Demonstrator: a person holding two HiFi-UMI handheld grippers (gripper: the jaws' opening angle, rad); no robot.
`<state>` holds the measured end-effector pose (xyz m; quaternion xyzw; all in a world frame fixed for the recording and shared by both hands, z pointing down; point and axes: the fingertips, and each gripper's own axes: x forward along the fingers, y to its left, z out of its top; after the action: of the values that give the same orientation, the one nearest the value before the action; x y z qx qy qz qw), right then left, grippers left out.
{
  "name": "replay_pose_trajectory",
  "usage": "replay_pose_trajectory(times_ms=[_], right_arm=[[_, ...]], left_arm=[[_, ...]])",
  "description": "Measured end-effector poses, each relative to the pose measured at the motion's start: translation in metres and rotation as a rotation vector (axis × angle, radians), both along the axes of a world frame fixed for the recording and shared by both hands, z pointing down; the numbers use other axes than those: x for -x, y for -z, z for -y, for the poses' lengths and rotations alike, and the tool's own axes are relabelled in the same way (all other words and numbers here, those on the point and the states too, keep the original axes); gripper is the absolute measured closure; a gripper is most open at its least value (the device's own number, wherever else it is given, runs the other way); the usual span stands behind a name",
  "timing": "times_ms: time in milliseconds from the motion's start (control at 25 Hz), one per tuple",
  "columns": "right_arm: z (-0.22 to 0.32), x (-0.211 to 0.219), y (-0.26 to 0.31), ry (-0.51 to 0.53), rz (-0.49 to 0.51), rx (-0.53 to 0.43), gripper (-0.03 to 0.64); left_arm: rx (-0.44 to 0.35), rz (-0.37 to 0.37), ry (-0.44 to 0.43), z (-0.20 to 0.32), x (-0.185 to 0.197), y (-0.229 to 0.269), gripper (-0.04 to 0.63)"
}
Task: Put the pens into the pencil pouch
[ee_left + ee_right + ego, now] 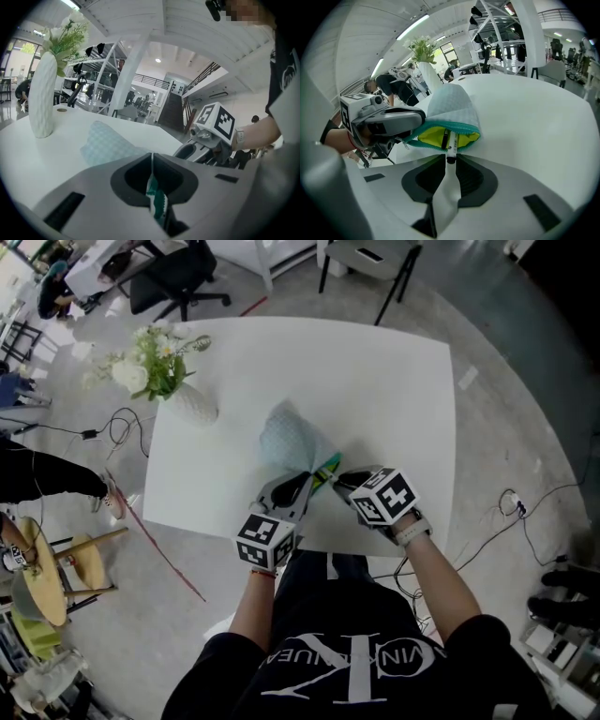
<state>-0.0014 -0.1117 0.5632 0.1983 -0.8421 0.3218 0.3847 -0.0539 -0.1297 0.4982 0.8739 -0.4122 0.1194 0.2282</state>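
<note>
A pale blue checked pencil pouch (289, 442) lies on the white table (394, 381), its teal-zipped mouth (443, 136) open and showing yellow lining. My left gripper (307, 482) is shut on the teal zipper edge (154, 192) at the mouth's near side. From the right, my right gripper (339, 479) points down at the mouth. In the right gripper view a white pen (451, 144) reaches into the pouch, its black tail pinched between the tips of the right gripper (450, 158). A dark pen (444, 137) lies inside beside it.
A white ribbed vase (192, 404) with white flowers stands at the table's far left corner. The near table edge (309, 545) runs just under both grippers. Office chairs (178, 277) and cables (122, 427) sit on the floor beyond; a person (391, 86) bends over in the background.
</note>
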Motion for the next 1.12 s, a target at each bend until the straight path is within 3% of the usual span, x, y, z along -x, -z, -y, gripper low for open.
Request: replay_pose_trajectory(times_ms=[280,440,640,760,920,1120], right_arm=[[0.016,0.013,0.017,-0.026,0.043,-0.054,0.551],[0.025,0.021,0.019,-0.041,0.054,-0.079,0.552],[0.029,0.021,0.004,-0.047,-0.002,-0.149,0.554],[0.03,0.021,-0.005,-0.052,-0.021,-0.173,0.555],[0.028,0.021,-0.005,-0.072,0.012,-0.154,0.509],[0.017,0.019,0.004,-0.055,0.082,-0.136,0.434]], left_arm=[[-0.012,0.018,-0.031,-0.002,-0.003,0.0,0.578],[-0.011,-0.011,-0.03,-0.002,-0.004,0.003,0.578],[-0.009,-0.068,-0.036,-0.001,-0.005,0.011,0.578],[-0.009,-0.058,-0.05,-0.002,-0.004,0.008,0.578],[-0.011,-0.041,-0.044,-0.004,-0.002,0.007,0.578],[-0.022,0.049,-0.041,-0.006,0.003,-0.002,0.578]])
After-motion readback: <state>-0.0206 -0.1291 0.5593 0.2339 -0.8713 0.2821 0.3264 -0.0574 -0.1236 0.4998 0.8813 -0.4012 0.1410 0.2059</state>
